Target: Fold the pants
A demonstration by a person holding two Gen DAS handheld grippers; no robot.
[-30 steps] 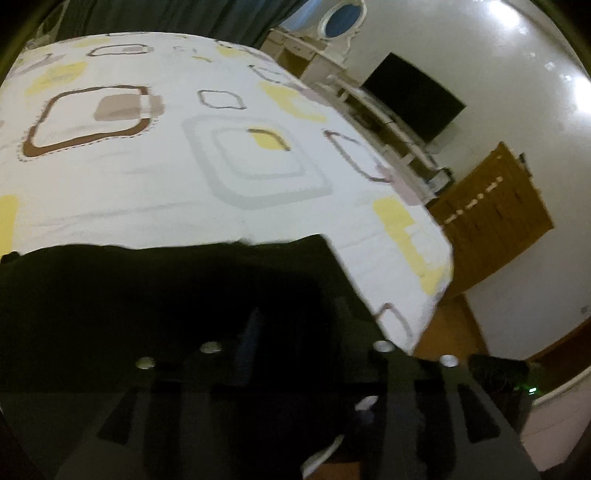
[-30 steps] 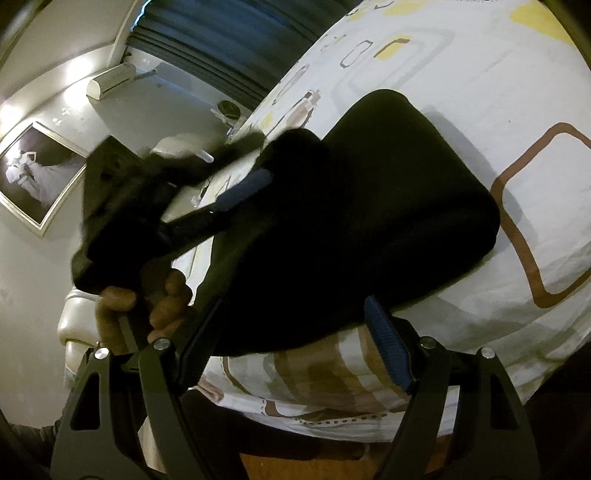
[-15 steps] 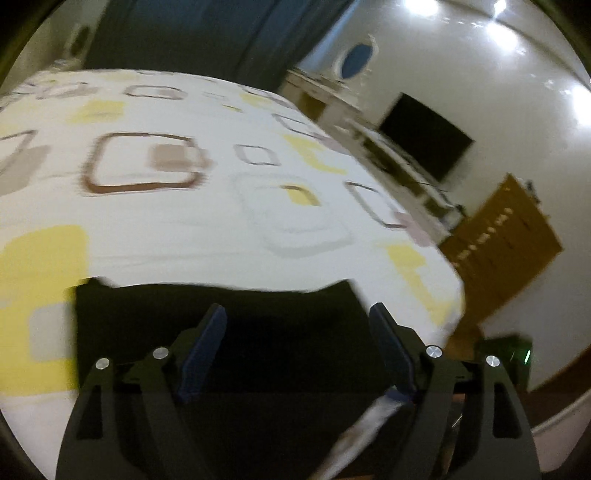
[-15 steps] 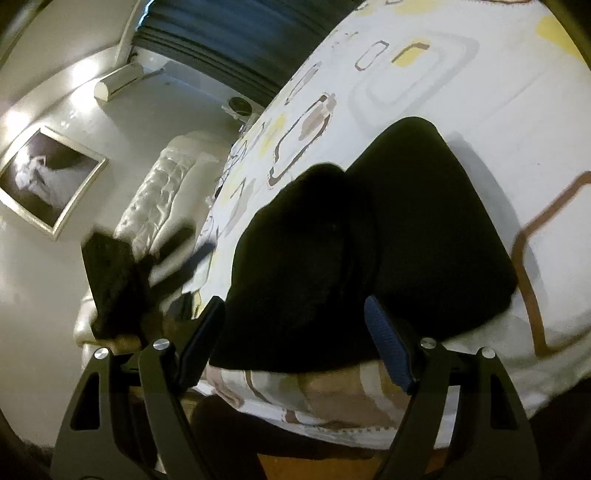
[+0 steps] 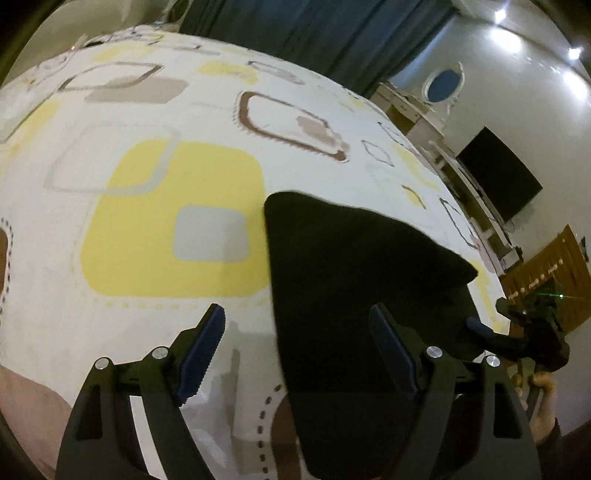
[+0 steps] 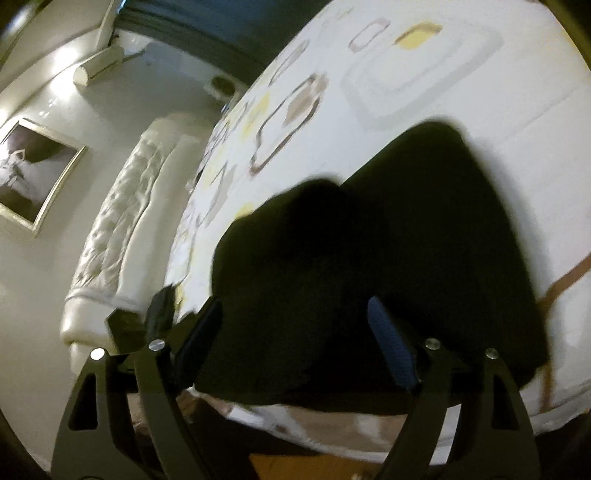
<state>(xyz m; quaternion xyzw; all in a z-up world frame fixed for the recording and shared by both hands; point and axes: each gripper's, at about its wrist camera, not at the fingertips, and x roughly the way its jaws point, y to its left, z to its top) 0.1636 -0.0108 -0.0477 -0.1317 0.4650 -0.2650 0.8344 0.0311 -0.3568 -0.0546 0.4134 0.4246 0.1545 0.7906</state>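
The black pants (image 5: 354, 280) lie folded in a compact bundle on the patterned bedsheet (image 5: 166, 221), near the bed's front edge. My left gripper (image 5: 295, 350) is open and empty, just above the sheet at the bundle's left edge. My right gripper (image 6: 295, 339) is open and empty, hovering over the near edge of the pants (image 6: 369, 277). In the left wrist view the right gripper (image 5: 517, 336) shows at the bundle's right side, held by a hand. Part of the left gripper's body (image 6: 140, 317) shows at the left in the right wrist view.
A white padded headboard (image 6: 118, 221) and a framed picture (image 6: 33, 170) are on the left. Dark curtains (image 5: 314, 33), a white dresser with an oval mirror (image 5: 439, 85), a black TV (image 5: 498, 173) and a wooden cabinet (image 5: 546, 280) stand beyond the bed.
My left gripper let go of the pants, opened and pulled back to the left. The pants dropped flat onto the bed. My right gripper stayed open and shifted closer over the bundle.
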